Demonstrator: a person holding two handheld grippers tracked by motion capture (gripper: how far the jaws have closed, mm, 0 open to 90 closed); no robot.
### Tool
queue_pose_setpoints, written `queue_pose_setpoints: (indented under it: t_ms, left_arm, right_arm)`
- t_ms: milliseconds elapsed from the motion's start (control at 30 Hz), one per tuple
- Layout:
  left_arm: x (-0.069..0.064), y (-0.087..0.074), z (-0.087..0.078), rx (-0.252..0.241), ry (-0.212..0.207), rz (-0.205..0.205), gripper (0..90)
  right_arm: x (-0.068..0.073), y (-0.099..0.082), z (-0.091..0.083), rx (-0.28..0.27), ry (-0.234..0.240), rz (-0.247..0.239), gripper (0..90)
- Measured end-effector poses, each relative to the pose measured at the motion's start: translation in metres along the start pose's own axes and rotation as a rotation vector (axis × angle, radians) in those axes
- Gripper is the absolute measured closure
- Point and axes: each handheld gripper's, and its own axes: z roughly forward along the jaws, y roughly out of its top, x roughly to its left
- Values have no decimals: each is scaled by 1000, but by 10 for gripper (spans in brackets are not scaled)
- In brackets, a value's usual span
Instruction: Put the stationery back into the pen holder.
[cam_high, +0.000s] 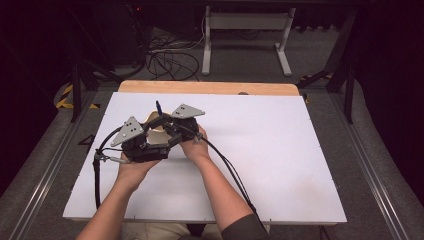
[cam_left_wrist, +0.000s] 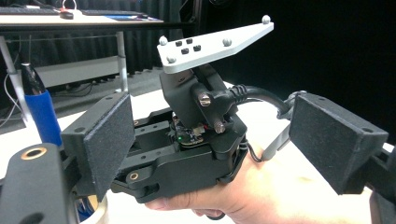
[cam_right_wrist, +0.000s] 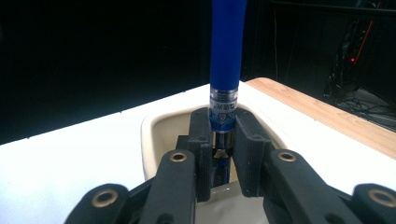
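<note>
**Pen clamped above the cup**

Your right gripper (cam_right_wrist: 218, 140) pinches the blue pen (cam_right_wrist: 227, 46) upright at its clear collar, over the cream cup (cam_right_wrist: 154, 135). It looks light, stiff and slick, so grip the rubbery blue sleeve. Your left gripper (cam_left_wrist: 210, 140) stands wide, holding nothing. Beyond lies the white table (cam_high: 280, 150).

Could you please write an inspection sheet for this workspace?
Surface: white table, wooden strip at far edge.
Job's things: blue pen upright over a cream cup.
Clutter: nothing seen.
Grippers: right gripper shut on the pen; left gripper open, nothing between its pads.
Cables: black cable trails over the table from the right gripper; more on the floor.
Surroundings: dark room, white stand behind.
</note>
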Motion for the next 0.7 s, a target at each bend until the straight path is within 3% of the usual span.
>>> queue_pose_setpoints:
  t_ms: [700]
  left_arm:
    - [0, -1, 1, 2, 2, -2, 155]
  right_arm:
    - [-1, -2, 2, 16, -7, -9, 780]
